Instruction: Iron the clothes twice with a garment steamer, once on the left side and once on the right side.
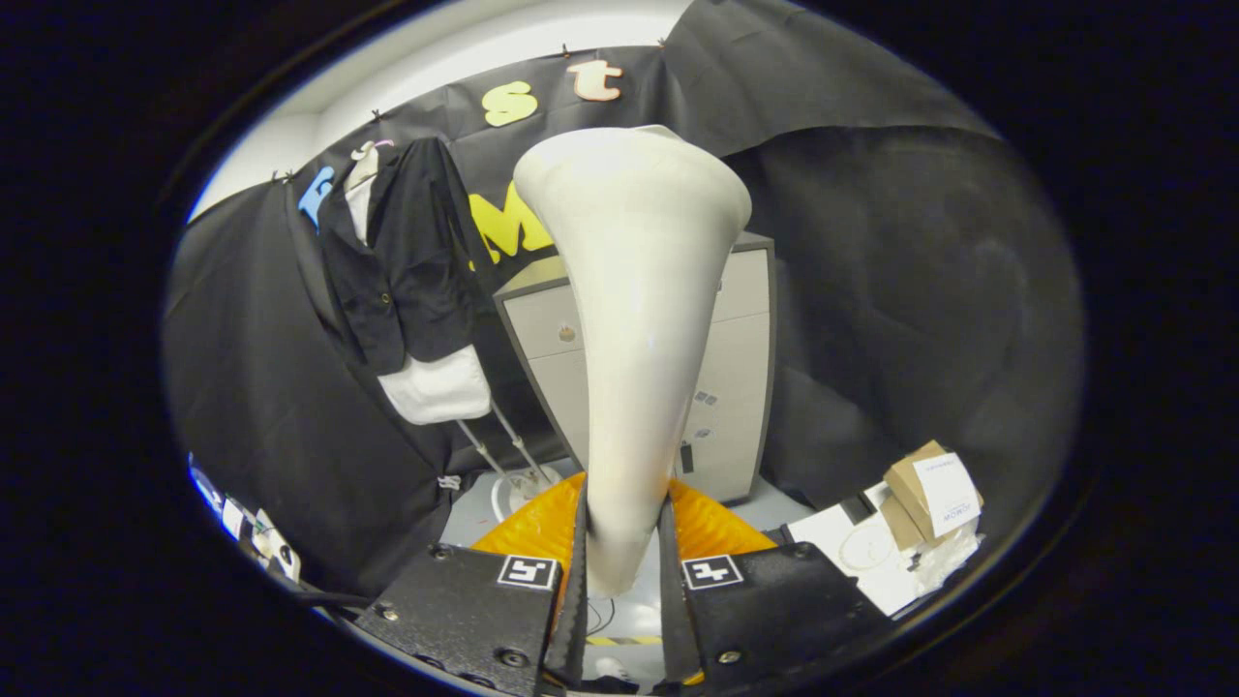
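My gripper (624, 571) is shut on the white garment steamer (634, 319), both black fingers pressing its narrow handle. The steamer stands upright between the fingers and widens to a broad head at the top. A black short-sleeved shirt (402, 261) hangs over a white mannequin torso (438, 387) on a thin metal stand, beyond the fingers and to the left of the steamer. The steamer head is apart from the shirt, off to its right.
A grey cabinet (736, 378) with drawers stands behind the steamer. An orange object (528, 528) lies on the floor just ahead of the fingers. Cardboard boxes and white papers (924, 499) sit on the floor at the right.
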A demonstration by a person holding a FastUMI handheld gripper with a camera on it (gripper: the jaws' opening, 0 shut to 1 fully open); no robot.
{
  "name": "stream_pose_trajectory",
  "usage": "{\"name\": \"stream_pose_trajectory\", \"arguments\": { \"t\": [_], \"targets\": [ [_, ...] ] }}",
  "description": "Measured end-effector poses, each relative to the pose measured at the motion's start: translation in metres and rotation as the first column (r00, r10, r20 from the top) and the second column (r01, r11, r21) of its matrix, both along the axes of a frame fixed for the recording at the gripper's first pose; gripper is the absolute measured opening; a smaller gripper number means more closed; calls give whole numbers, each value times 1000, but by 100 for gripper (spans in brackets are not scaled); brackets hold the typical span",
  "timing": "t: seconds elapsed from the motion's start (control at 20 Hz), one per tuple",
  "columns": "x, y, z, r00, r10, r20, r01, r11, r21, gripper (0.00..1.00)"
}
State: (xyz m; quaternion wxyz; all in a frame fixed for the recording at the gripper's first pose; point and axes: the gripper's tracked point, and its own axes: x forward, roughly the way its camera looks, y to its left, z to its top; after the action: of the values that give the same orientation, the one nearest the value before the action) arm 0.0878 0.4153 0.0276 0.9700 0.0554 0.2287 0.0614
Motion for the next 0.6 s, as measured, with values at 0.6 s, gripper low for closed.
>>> {"name": "stream_pose_trajectory", "arguments": {
  "t": [0.6],
  "targets": [
    [-20,5,1,1000,-6,5,6,1000,-18,34]
  ]
}}
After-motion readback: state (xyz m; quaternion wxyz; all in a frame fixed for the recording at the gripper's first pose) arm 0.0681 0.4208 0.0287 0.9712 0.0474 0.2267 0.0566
